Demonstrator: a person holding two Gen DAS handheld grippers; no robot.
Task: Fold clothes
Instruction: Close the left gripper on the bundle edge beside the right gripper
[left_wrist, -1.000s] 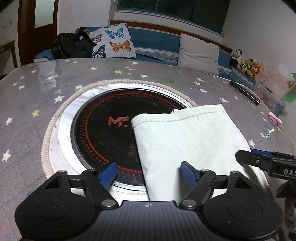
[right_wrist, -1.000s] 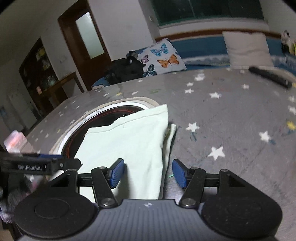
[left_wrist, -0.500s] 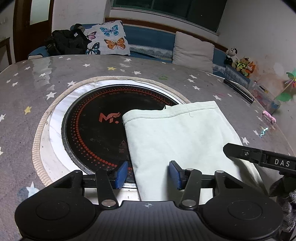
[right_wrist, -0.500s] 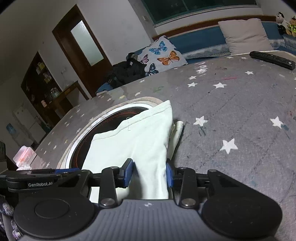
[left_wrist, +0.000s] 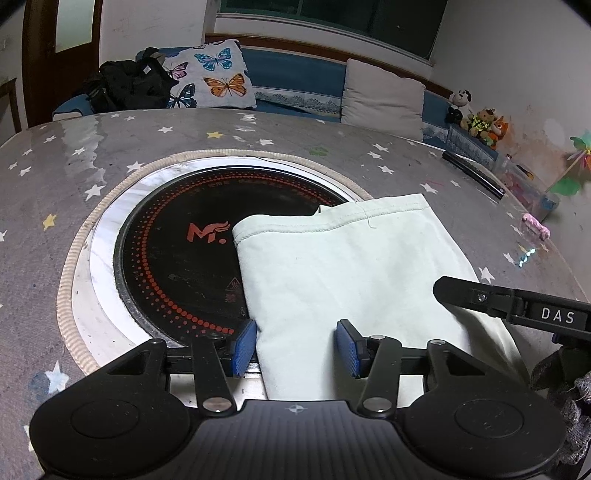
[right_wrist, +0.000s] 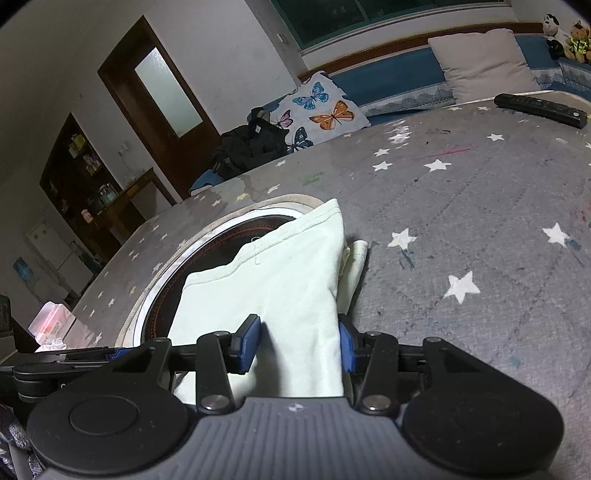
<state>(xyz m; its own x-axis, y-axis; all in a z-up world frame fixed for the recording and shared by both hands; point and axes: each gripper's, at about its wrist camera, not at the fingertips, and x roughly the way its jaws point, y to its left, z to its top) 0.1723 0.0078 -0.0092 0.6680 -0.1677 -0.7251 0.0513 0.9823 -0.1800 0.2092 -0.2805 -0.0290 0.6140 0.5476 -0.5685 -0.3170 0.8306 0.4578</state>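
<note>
- The pale garment (left_wrist: 347, 266) lies on the surface (left_wrist: 37, 177), partly over the round black hob (left_wrist: 177, 251), already doubled into a long panel; a second layer peeks out along its right edge.
- The left tool (left_wrist: 295, 345) straddles the near left edge, pads apart, nothing pinched.
- The right tool (right_wrist: 297, 341) brackets the near right part, pads apart; the right pad seems to touch the cloth, though I cannot be sure.
- Both sit at the near hem, probably so the two corners can be handled together.

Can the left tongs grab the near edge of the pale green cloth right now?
Probably yes. The left tongs are open with the folded pale green cloth lying between the blue pads, nothing blocking.
</note>
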